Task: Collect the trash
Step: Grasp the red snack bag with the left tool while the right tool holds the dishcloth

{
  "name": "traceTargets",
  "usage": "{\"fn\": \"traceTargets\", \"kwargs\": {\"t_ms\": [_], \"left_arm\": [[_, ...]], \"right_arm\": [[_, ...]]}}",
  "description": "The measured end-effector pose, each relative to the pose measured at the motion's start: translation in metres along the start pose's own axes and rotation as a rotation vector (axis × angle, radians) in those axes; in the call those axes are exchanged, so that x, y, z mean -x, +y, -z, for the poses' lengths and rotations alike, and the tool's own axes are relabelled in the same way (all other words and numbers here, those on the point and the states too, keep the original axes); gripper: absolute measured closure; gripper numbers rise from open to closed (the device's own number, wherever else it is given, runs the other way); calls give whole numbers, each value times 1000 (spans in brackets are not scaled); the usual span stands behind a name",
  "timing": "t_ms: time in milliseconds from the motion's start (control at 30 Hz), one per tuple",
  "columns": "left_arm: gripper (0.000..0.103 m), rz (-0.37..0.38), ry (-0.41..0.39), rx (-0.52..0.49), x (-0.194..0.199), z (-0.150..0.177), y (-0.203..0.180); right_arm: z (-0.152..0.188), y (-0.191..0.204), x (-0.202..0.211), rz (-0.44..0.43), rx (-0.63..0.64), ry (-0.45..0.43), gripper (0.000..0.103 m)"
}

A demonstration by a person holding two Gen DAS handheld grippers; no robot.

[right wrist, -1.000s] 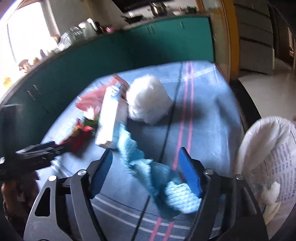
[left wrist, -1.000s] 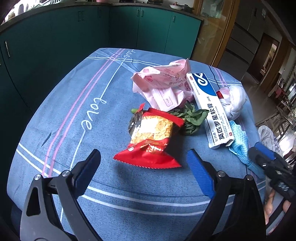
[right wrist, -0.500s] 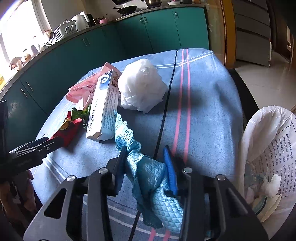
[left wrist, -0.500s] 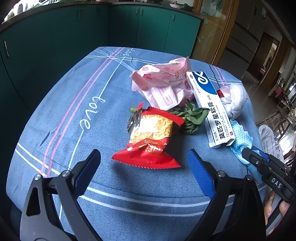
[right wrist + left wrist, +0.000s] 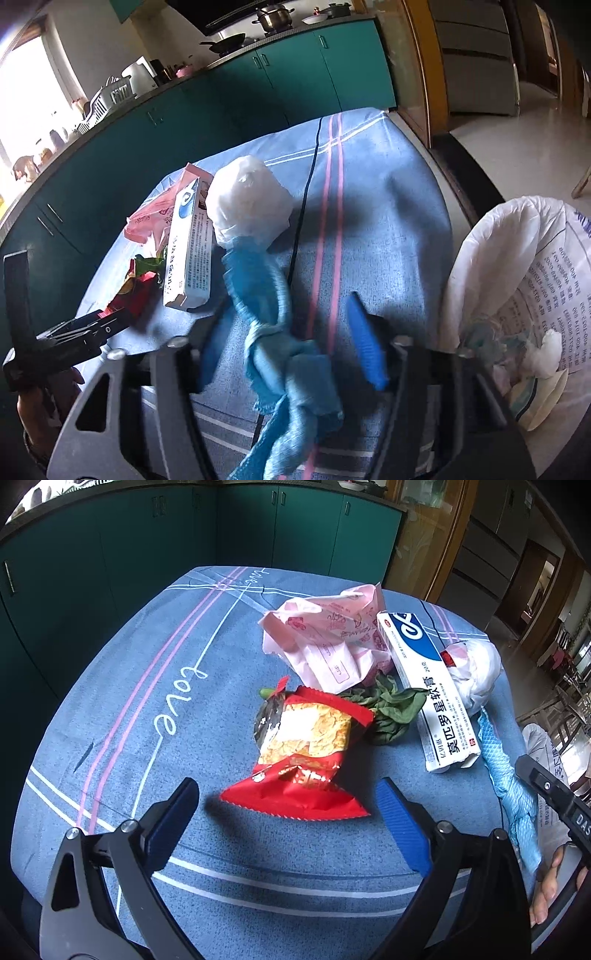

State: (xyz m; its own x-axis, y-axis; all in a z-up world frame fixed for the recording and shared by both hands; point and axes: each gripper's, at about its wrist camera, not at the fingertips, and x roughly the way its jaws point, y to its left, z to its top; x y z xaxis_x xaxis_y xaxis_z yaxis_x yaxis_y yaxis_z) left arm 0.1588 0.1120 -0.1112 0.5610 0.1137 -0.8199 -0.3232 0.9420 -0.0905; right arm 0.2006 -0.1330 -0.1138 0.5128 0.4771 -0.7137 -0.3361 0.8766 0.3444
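one box (image 5: pixel 430 690), two wrappers (image 5: pixel 306 753), one cloth (image 5: pixel 273 332), one bag (image 5: pixel 517 280).

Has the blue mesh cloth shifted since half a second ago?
Yes. The blue mesh cloth has slipped down-right between the opening right gripper, its upper end now nearer the white bag.

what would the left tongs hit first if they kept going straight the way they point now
Most likely the red snack packet: it lies on the blue tablecloth straight ahead of the open left tongs, centred in their gap. Depth is hard to judge, so they might meet the cloth just short of it.
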Motion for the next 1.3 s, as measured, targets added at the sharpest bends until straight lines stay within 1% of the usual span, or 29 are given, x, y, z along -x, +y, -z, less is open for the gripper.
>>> {"fn": "traceTargets", "kwargs": {"t_ms": [200, 367, 533, 567, 600, 633, 733, 800, 867, 900, 1000, 1133, 1300], "left_arm": [[7, -13, -11, -30, -3, -1, -5], [7, 15, -31, -33, -4, -9, -9], [8, 26, -11, -32, -13, -17, -8], [10, 29, -5, -33, -15, -18, -8], [15, 30, 1, -39, -17, -18, -9], [18, 31, 9, -47, -18, -18, -9], [29, 10, -1, -100, -19, -16, -15], [42, 8, -3, -119, -16, -14, -19], [49, 19, 0, -127, -15, -14, -20], [54, 26, 0, -131, -14, -13, -20], [58, 29, -8, -149, -10, -11, -22], [58, 60, -29, -151, 4, -7, -25], [58, 94, -81, -157, 32, -5, -29]], "right_arm": [[2, 6, -5, 15, 20, 17, 33], [3, 6, -6, 21, 23, 23, 32], [3, 8, -9, 35, 36, 31, 32], [3, 9, -10, 38, 40, 33, 32], [3, 9, -11, 39, 43, 35, 32], [3, 10, -11, 39, 45, 38, 32], [4, 11, -13, 46, 48, 44, 30], [4, 11, -14, 46, 48, 44, 30], [4, 11, -14, 47, 49, 44, 30], [4, 11, -14, 47, 49, 44, 30], [4, 12, -15, 51, 55, 45, 30], [4, 13, -16, 57, 63, 47, 30], [6, 16, -17, 59, 68, 48, 30]]}}
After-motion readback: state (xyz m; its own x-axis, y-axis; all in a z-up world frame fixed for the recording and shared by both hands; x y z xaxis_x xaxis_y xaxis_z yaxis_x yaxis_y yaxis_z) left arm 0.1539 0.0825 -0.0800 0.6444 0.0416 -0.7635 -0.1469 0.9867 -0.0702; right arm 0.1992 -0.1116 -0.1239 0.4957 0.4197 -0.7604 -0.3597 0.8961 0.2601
